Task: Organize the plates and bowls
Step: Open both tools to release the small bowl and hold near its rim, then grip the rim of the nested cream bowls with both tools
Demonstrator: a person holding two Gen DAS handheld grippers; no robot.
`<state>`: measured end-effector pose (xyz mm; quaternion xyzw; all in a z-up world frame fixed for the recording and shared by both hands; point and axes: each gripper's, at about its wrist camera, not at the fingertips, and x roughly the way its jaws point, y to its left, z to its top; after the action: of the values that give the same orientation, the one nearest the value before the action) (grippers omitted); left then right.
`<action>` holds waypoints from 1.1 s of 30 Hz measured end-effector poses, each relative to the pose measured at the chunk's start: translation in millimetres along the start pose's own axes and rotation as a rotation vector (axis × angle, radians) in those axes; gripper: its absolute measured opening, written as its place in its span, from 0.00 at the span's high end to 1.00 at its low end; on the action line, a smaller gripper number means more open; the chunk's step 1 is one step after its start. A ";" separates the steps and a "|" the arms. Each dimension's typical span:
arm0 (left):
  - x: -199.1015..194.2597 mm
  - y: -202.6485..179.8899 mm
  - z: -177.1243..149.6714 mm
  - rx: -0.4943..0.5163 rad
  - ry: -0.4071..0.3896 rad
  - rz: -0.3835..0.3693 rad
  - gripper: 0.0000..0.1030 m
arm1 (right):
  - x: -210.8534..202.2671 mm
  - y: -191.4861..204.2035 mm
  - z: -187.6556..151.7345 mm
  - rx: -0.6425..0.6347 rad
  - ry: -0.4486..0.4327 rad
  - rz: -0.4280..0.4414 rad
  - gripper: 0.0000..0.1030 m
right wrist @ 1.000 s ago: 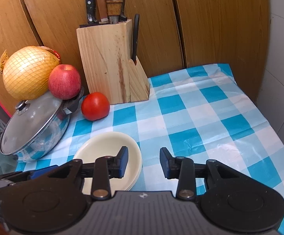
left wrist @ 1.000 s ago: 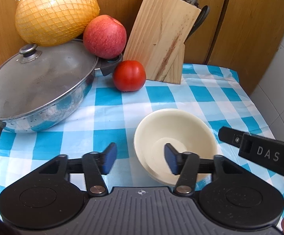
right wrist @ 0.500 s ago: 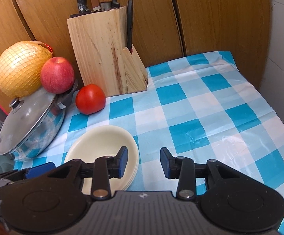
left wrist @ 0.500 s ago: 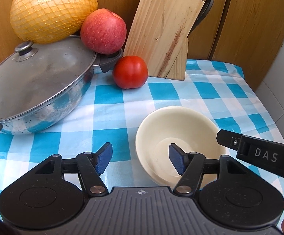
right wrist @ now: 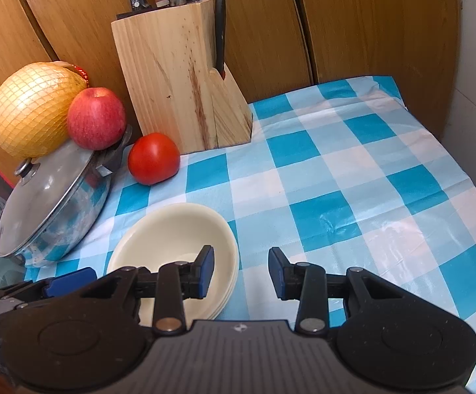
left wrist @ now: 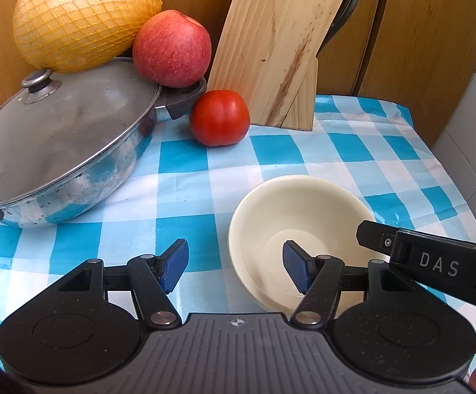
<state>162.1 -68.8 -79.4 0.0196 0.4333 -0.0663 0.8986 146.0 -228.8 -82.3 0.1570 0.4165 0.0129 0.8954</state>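
A stack of cream bowls (left wrist: 298, 216) sits on the blue-checked tablecloth; it also shows in the right wrist view (right wrist: 172, 239). My left gripper (left wrist: 234, 267) is open, its right finger over the bowl's inside and its left finger outside the rim. My right gripper (right wrist: 241, 271) is open, straddling the right rim of the bowl stack, left finger over the bowl. The right gripper's finger (left wrist: 435, 262) shows at the right edge of the left wrist view.
A lidded steel pan (left wrist: 60, 151) stands at the left with an apple (left wrist: 172, 49) and a netted pomelo (left wrist: 83, 16) on it. A tomato (left wrist: 219, 118) and a wooden knife block (left wrist: 277, 49) stand behind. The tablecloth (right wrist: 352, 180) stretches right to a tiled wall.
Both grippers have moved slightly forward and lower toward the bowls. The left gripper's jaws have opened wider.
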 end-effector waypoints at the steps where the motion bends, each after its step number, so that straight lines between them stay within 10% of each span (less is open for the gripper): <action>1: 0.0 0.1 0.0 0.001 0.000 0.000 0.32 | 0.2 0.3 0.1 -0.002 -0.001 0.000 0.66; 22: 8.6 3.7 4.5 -0.024 0.032 -0.015 0.36 | 9.5 1.0 0.5 0.008 0.025 0.006 0.66; 33: 15.3 -0.3 2.0 -0.009 0.070 -0.030 0.58 | 20.8 -2.1 -2.5 0.028 0.093 0.038 0.78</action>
<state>173.0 -70.9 -90.1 0.0112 0.4653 -0.0770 0.8817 157.5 -226.9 -99.8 0.1767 0.4547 0.0312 0.8724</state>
